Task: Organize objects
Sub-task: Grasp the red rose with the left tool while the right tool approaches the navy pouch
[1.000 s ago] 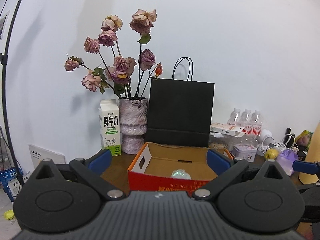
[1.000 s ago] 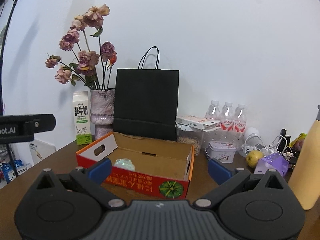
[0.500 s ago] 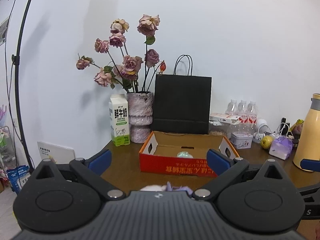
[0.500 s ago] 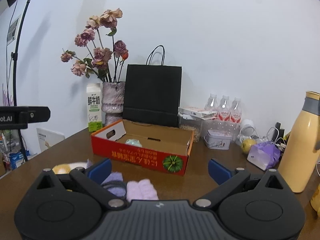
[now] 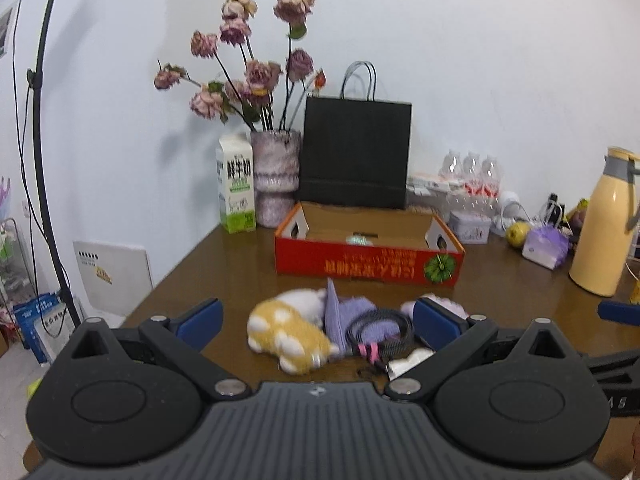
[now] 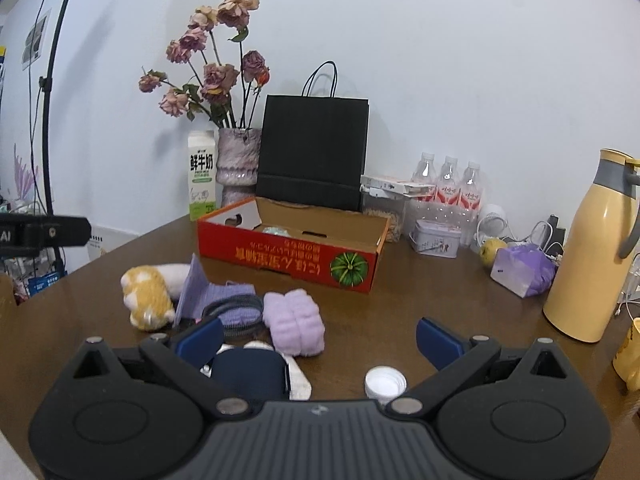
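A red cardboard box (image 5: pixel 368 262) (image 6: pixel 296 258) stands open on the brown table, with a pale green thing (image 5: pixel 359 239) inside. In front of it lies a pile: a yellow-and-white plush toy (image 5: pixel 286 330) (image 6: pixel 146 296), a purple cloth (image 5: pixel 340 312) (image 6: pixel 208 294), a coiled black cable (image 5: pixel 380 330), a fluffy lilac roll (image 6: pixel 294 322), a dark blue case (image 6: pixel 250 374) and a white cap (image 6: pixel 385 384). My left gripper (image 5: pixel 316 320) is open and empty above the pile. My right gripper (image 6: pixel 318 338) is open and empty, just behind the pile.
At the back stand a milk carton (image 5: pixel 236 184), a vase of dried roses (image 5: pixel 276 176), a black paper bag (image 5: pixel 356 152), water bottles (image 6: pixel 450 184), a small tin (image 6: pixel 436 236), a pear (image 6: pixel 492 250), a purple pouch (image 6: pixel 524 270) and a yellow thermos (image 6: pixel 596 248).
Both grippers have drawn back from the box and tilted down, so the pile of objects on the near table has come into view. Both stay open.
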The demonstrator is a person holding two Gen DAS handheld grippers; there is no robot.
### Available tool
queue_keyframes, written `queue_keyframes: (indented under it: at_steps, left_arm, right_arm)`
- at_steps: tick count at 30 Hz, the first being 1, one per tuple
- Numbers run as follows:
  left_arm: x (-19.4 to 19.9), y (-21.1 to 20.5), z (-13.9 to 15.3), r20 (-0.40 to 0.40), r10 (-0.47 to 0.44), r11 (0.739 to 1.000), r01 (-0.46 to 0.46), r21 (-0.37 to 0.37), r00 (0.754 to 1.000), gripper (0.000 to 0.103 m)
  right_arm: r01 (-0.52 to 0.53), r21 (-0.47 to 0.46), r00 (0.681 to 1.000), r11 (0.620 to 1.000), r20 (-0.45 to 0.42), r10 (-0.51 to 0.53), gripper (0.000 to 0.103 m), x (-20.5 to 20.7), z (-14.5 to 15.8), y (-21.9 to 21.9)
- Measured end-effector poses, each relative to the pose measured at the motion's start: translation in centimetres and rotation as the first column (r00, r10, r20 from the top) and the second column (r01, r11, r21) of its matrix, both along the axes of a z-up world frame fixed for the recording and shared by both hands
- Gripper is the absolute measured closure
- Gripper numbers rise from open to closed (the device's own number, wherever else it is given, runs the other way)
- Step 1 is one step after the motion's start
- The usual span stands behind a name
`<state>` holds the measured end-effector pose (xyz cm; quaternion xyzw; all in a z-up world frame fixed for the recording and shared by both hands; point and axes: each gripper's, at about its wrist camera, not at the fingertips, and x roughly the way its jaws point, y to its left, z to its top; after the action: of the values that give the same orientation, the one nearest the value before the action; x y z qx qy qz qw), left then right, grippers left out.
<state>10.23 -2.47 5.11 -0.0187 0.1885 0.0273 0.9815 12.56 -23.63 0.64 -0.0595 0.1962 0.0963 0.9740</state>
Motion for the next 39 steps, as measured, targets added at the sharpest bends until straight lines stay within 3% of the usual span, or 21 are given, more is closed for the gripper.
queue_keyframes:
  at_steps: [9,19,31,34,37,39]
  left_arm:
    - [-1.0,-0.5,-2.4,-0.125,-0.03,1.0,0.03,0.0,0.992,0.0]
    - [-0.1,-2.2,-6.7,-0.264,-0.068,0.998,0.063,-0.027,0.962,0.0]
    - [0.6,-5.0,-11.2,-0.25,-0.001,1.0,0.001,-0.001,0.968,0.0]
    - [1.0,-4.8,-11.8,-0.244,-0.009,1.0,0.003,-0.026,0.97,0.001]
    - [1.2,-4.5,-12.1,-0.236,-0.023,0.998,0.007,-0.069,0.972,0.006]
    - [1.1,-4.3,-12.2,-0.222,-0.019,0.997,0.002,-0.076,0.975,0.019]
  right_arm:
    - [-0.018,-0.028,0.999,0.999,-0.028,0.017,0.0,-2.4,-1.1,-1.1]
    - [-0.021,-0.04,0.995,0.999,-0.1,0.017,0.0,-2.6,-3.8,-2.8]
    - [-0.028,-0.006,0.99,1.0,-0.14,0.027,0.0,-2.1,-5.8,-3.1]
    - [-0.031,0.002,0.989,1.0,-0.145,0.031,0.0,-2.1,-6.0,-3.1]
    - [-0.034,0.009,0.988,0.999,-0.15,0.035,0.0,-2.0,-6.2,-2.9]
    - [-0.039,0.009,0.987,0.999,-0.155,0.04,0.0,-1.9,-6.3,-2.6]
